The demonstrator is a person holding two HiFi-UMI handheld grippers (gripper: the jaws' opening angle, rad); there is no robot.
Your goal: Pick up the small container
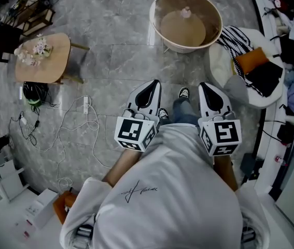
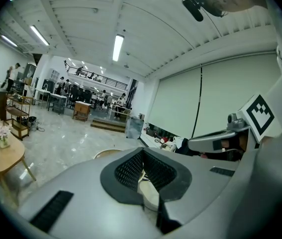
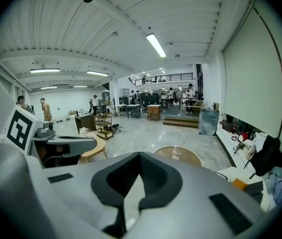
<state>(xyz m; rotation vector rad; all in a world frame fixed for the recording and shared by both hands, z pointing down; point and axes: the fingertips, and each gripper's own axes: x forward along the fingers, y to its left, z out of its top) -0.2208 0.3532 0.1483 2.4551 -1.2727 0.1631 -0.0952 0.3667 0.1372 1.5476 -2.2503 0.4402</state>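
Note:
From the head view I look down at a person's white shirt and both grippers held close to the chest. The left gripper [image 1: 152, 84] and the right gripper [image 1: 205, 86] point forward over the marble floor, jaws together, nothing in either. In the left gripper view the left gripper [image 2: 143, 158] has its dark pads meeting, and so does the right gripper [image 3: 140, 159] in its own view. Ahead stands a round tan tub-like table [image 1: 159, 7] with a small pale object [image 1: 186, 12] on it; I cannot tell what it is. No gripper is near it.
A low wooden table [image 1: 53, 69] with flowers stands at the left. Cables [image 1: 74, 123] trail over the floor. A white chair [image 1: 224, 66] heaped with clothes is at the right. White boxes [image 1: 12, 191] lie at the lower left. The person's shoes [image 1: 184, 92] show between the grippers.

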